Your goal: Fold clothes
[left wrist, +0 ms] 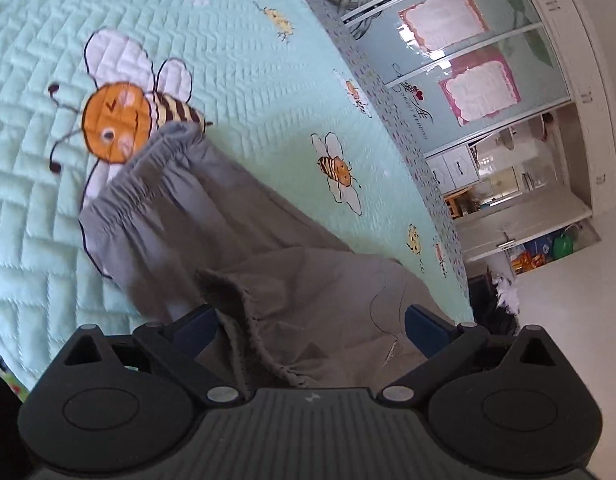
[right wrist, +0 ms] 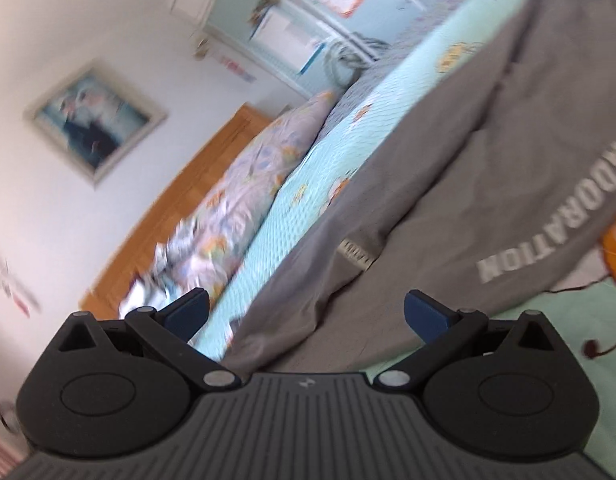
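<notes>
While grey trousers [left wrist: 236,248] lie half-folded on the bed [left wrist: 268,92], your left claw [left wrist: 308,328] and right claw [right wrist: 306,316] gape wide, empty.

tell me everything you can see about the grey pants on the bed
The grey pants are soft, matte, cotton-like fabric with a gathered elastic waistband and white block lettering down one leg. They lie crumpled and partly folded over themselves on the mint quilted bedspread, covering part of its big bee appliqué. No gripper pad presses them.

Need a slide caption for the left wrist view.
Left gripper open over folded grey trousers on a mint bee-print quilt.
</notes>
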{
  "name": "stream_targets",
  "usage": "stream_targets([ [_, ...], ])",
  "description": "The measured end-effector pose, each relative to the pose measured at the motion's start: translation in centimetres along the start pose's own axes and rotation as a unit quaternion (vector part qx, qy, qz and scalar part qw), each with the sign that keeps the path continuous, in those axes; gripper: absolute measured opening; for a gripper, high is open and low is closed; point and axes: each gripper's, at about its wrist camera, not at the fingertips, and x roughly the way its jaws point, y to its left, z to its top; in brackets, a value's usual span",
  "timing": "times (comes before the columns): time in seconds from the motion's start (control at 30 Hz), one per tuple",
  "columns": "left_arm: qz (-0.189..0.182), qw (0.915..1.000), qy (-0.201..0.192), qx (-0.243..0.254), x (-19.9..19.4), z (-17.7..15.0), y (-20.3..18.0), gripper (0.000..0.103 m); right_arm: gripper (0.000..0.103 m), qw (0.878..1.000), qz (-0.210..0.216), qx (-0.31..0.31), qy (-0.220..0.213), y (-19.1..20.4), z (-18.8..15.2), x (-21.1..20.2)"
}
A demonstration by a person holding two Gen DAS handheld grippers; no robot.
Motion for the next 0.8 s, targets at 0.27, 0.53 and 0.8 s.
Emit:
stream_targets([
  [0.27, 0.014, 0.9997, 0.005, -0.02, 1.6, -0.4, -0.2, 0.101, 0.103, 1.0, -0.008, 0.022, -0.014, -1.7, -0.6, -1.3],
  [0.53, 0.004, 0.9988, 0.002, -0.049, 1.9, -0.9, 0.6, 0.077, 0.103, 0.999, -0.008, 0.036, -0.014, -2.4, -0.4, -1.2],
  [0.8, 0.003, 0.997, -0.015, -0.076, 1.6, -1.3, 1.8, 0.016, 0.103, 0.999, -0.004, 0.046, -0.016, -2.8, -0.3, -1.4],
])
